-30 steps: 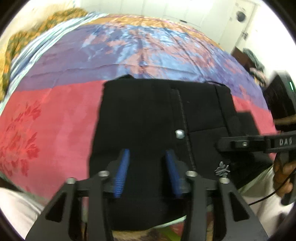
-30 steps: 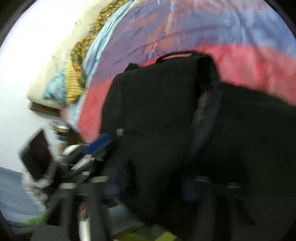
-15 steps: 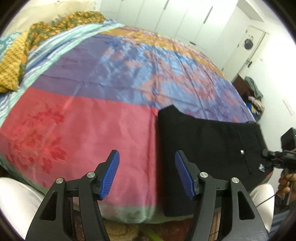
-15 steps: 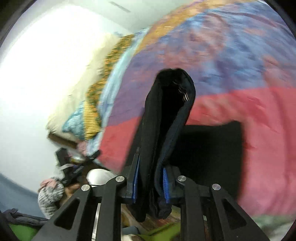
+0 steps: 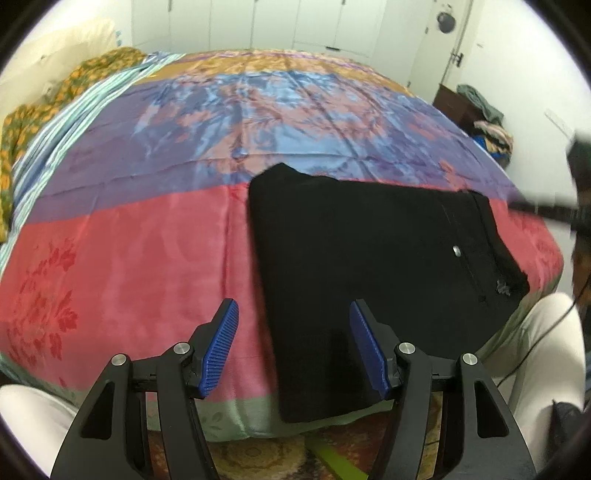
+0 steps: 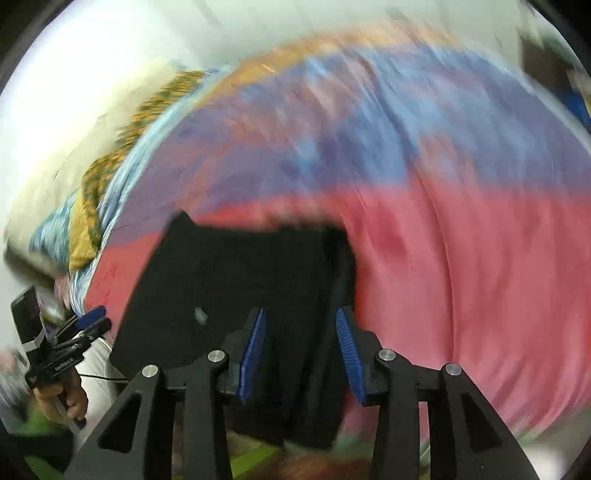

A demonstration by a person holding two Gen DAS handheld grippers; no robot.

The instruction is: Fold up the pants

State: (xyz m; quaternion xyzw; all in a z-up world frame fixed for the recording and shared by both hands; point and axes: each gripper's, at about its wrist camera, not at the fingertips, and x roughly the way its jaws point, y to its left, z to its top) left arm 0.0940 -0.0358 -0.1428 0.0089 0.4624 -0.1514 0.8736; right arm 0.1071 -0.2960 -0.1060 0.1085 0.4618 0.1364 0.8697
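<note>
Black folded pants (image 5: 369, 266) lie flat on the bed near its front edge, waistband and silver button toward the right. My left gripper (image 5: 293, 347) is open and empty, above the pants' near left corner. In the blurred right wrist view the pants (image 6: 229, 266) lie in front of my right gripper (image 6: 301, 350), whose jaws stand apart around the pants' near edge. The left gripper also shows in the right wrist view (image 6: 85, 325) at the far left.
The bedspread (image 5: 129, 258) has red, purple, blue and orange bands. A patterned blanket (image 5: 44, 110) and pillow lie at the left. White wardrobe doors (image 5: 325, 22) stand behind the bed. A dark stand with clothes (image 5: 476, 110) is at the right.
The right gripper has opened and let the pants down onto the bed; half a second ago it held a folded edge upright. The left gripper has shifted toward the pants' corner.
</note>
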